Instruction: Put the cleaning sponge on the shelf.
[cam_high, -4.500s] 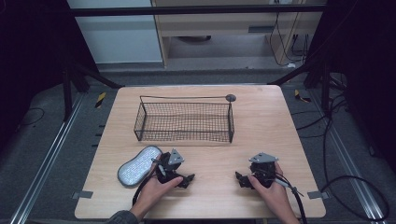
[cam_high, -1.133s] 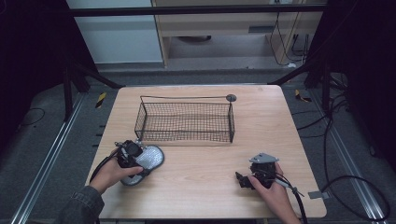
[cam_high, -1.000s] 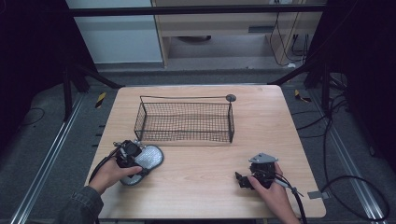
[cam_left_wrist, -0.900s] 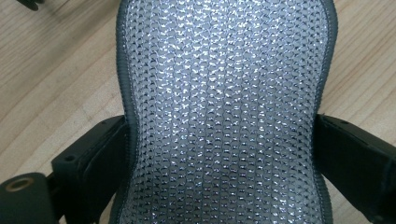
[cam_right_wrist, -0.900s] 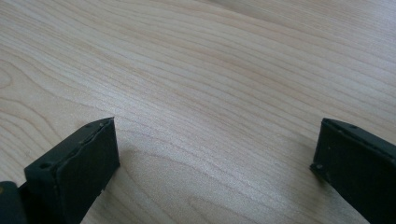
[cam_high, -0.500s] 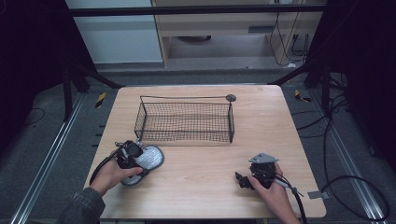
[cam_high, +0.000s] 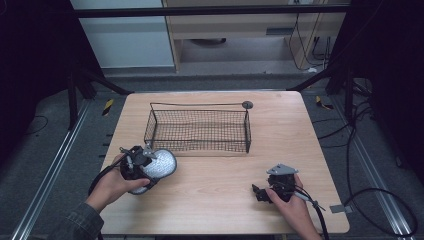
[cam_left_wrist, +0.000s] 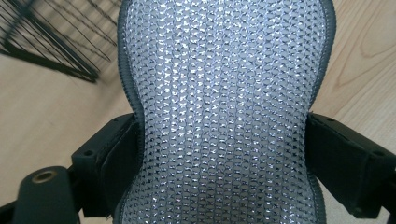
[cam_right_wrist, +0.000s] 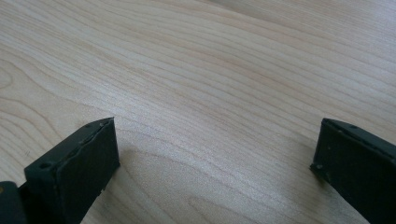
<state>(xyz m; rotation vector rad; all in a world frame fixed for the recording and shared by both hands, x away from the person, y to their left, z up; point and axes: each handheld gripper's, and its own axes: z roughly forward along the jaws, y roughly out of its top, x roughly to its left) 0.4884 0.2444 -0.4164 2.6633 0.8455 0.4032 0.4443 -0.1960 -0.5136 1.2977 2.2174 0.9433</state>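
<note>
My left gripper (cam_high: 142, 165) just closed on silver mesh pad (cam_high: 159, 164), jaws pinching its narrow waist, pad lifted at near-left of table (cam_high: 280, 130). Pickup looks done. Left, I judge: carry to wire basket (cam_high: 197, 129), release. Right gripper (cam_high: 261, 192) wide, nothing inside, resting near-right.

surface: wooden table (cam_high: 220, 200) | on it: wire basket (cam_high: 197, 127) | small grey disc, perhaps (cam_high: 247, 104)

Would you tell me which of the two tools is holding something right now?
The left tool: its jaws grip the silvery mesh pad, while the right tool stands open over bare table.
</note>
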